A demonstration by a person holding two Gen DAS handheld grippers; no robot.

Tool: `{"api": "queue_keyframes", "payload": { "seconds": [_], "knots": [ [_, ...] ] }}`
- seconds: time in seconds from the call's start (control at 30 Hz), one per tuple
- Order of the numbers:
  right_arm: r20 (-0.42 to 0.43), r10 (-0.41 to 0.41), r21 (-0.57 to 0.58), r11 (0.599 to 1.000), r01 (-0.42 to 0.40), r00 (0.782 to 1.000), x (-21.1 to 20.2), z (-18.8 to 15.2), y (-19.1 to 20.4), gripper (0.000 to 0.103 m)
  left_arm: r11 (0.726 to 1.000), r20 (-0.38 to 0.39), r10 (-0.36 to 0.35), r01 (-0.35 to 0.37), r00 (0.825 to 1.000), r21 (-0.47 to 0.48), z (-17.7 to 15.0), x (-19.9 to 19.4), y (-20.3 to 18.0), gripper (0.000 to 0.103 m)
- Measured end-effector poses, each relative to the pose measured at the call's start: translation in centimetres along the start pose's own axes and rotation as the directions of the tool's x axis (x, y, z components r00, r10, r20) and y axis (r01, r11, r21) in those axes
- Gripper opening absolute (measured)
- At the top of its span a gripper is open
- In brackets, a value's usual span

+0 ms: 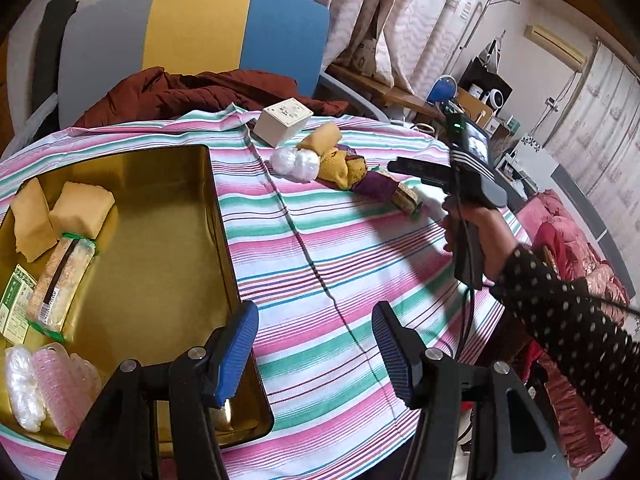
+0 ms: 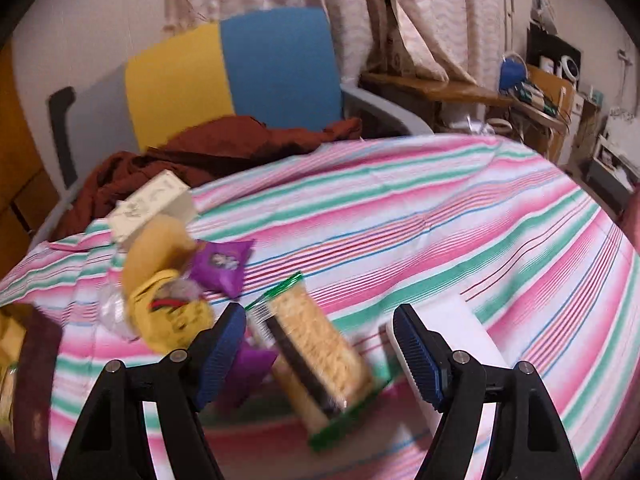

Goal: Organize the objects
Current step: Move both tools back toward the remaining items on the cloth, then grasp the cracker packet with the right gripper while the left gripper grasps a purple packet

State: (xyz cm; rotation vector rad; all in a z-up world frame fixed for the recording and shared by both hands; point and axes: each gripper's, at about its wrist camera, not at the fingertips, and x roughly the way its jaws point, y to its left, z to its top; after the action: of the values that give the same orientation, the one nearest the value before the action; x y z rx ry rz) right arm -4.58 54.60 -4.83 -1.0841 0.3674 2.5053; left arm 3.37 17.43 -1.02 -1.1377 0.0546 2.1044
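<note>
A gold tin tray point(image 1: 168, 200) lies on the striped tablecloth point(image 1: 320, 240) at left, holding two yellow packets point(image 1: 80, 208), a wafer biscuit pack point(image 1: 60, 280) and clear wrapped items point(image 1: 40, 388). My left gripper point(image 1: 316, 352) is open and empty over the tray's right rim. A pile of snacks lies farther back: a cream box point(image 1: 284, 120), white wrapped balls point(image 1: 296, 164), yellow pouches point(image 1: 340, 164), a purple packet point(image 1: 376, 186). My right gripper point(image 2: 320, 356) is open, its fingers either side of a wafer biscuit pack point(image 2: 316, 348) on the cloth, beside purple packets point(image 2: 222, 264) and a yellow pouch point(image 2: 172, 312).
A white flat object point(image 2: 460, 328) lies by the right finger. A chair with grey, yellow and blue back point(image 1: 192, 28) holds a rust-brown jacket point(image 1: 192, 92) behind the table. A cluttered desk point(image 1: 472, 100) and red bedding point(image 1: 572, 248) are at right.
</note>
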Motion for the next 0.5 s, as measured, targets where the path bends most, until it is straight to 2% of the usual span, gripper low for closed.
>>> {"api": "queue_keyframes", "payload": {
  "seconds": [0.13, 0.2, 0.27, 0.33, 0.4, 0.5],
  "knots": [
    [-0.057, -0.007, -0.071, 0.997, 0.003, 0.998, -0.1, -1.7, 1.8, 0.077, 1.000, -0.004, 0.006, -0.006, 1.000, 0.002, -0.1, 0.0, 0.1, 0.060],
    [-0.074, 0.044, -0.105, 0.993, -0.052, 0.996, -1.4, -3.5, 3.0, 0.077, 1.000, -0.006, 0.002, -0.002, 1.000, -0.007, 0.0, 0.1, 0.3, 0.060],
    [-0.055, 0.097, -0.135, 0.985, -0.103, 0.994, -3.2, -4.8, 3.6, 0.077, 1.000, -0.009, 0.000, 0.000, 1.000, -0.019, 0.1, 0.4, 0.5, 0.060],
    [-0.008, 0.059, -0.184, 0.981, -0.060, 0.998, -4.1, -5.0, 3.7, 0.077, 1.000, -0.015, -0.005, 0.005, 1.000, -0.028, 0.2, 0.8, 0.6, 0.060],
    [0.039, 0.015, -0.225, 0.974, -0.006, 0.999, -4.0, -4.4, 3.3, 0.082, 1.000, -0.019, -0.007, 0.007, 1.000, -0.030, 0.3, 0.9, 0.5, 0.060],
    [0.020, -0.003, -0.230, 0.973, 0.007, 1.000, -1.9, -2.6, 2.0, 0.085, 1.000, -0.019, -0.001, 0.001, 1.000, -0.015, 0.3, 0.8, 0.1, 0.060]
  ]
}}
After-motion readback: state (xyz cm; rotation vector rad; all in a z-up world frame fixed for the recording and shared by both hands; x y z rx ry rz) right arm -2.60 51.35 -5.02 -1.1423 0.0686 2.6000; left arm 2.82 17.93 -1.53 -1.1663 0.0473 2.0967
